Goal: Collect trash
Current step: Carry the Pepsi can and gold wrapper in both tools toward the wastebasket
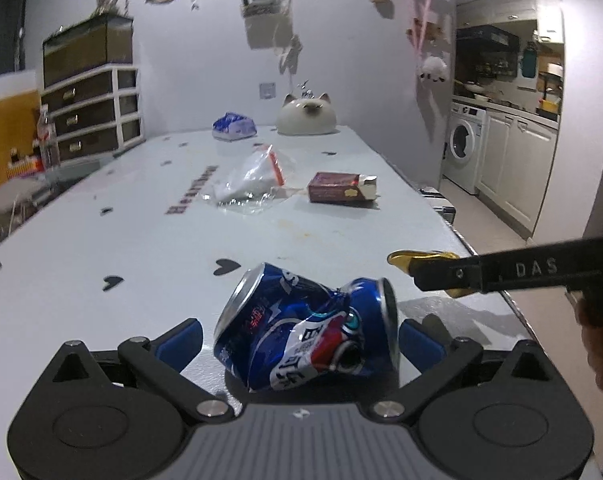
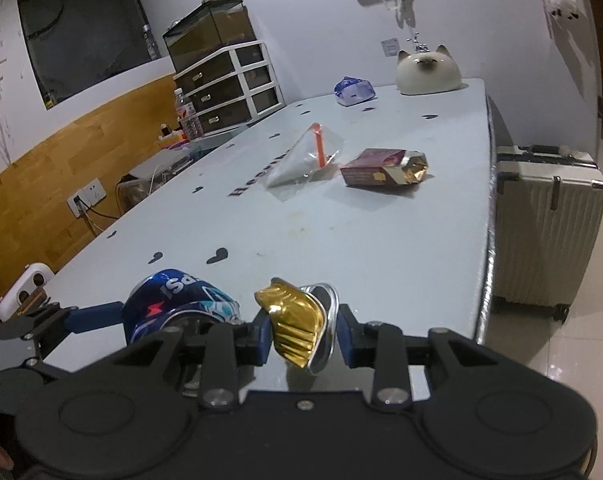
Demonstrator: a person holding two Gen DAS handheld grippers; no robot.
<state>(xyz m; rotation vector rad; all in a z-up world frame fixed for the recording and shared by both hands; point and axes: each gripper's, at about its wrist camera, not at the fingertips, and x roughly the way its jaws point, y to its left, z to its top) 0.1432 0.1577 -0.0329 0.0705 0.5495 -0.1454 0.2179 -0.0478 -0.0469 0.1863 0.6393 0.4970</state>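
Note:
A crushed blue Pepsi can (image 1: pixel 307 330) lies on the white table (image 1: pixel 141 240) between the fingers of my left gripper (image 1: pixel 301 340). The jaws are open around it, with a gap on the left side. The can also shows in the right wrist view (image 2: pixel 177 304). My right gripper (image 2: pixel 303 328) is shut on a crushed gold coffee capsule (image 2: pixel 297 322), held just above the table's near right edge. It appears in the left wrist view (image 1: pixel 421 260) to the right of the can. A clear plastic bag (image 1: pixel 253 180) and a dark red packet (image 1: pixel 339 188) lie further back.
A cat-shaped ceramic (image 1: pixel 306 114) and a blue tissue pack (image 1: pixel 234 126) stand at the table's far end. A drawer unit (image 1: pixel 93 108) and water bottle (image 1: pixel 48 140) are at the left. A white suitcase (image 2: pixel 545 224) stands right of the table. A washing machine (image 1: pixel 463 142) is beyond.

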